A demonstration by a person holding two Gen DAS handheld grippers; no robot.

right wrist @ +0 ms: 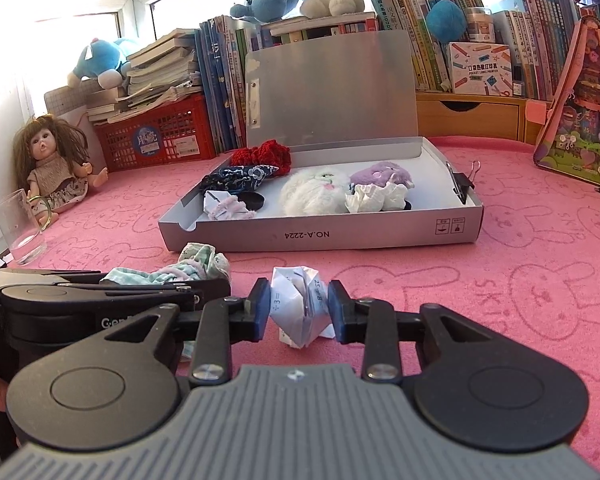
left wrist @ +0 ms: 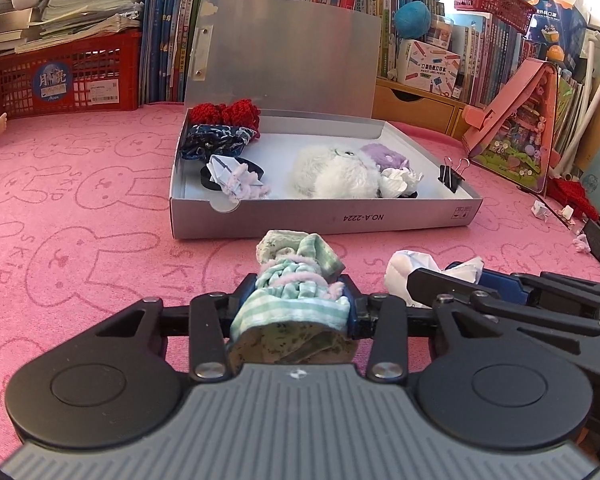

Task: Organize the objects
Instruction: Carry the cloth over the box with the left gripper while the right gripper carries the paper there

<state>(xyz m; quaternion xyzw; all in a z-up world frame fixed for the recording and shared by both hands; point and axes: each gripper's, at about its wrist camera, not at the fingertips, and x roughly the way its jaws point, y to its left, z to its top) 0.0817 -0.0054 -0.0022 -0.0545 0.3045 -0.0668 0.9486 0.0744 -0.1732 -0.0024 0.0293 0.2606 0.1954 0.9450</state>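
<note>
1. The left gripper [left wrist: 296, 304] pinches a green checked cloth bundle [left wrist: 296, 280] on the pink bench [left wrist: 100, 240].
2. The right gripper [right wrist: 299, 310] closes around a folded paper piece [right wrist: 302, 308].
3. The open grey box [right wrist: 320, 236] lies at 12 o'clock from both.

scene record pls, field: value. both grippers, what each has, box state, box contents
left gripper: shut on green checked cloth bundle
right gripper: fingers either side of folded paper, contact unclear
box: grey, lid open, on pink cloth
box contents: red knit item, dark blue patterned fabric, white fluffy toy, purple plush
box right wall: binder clip
</note>
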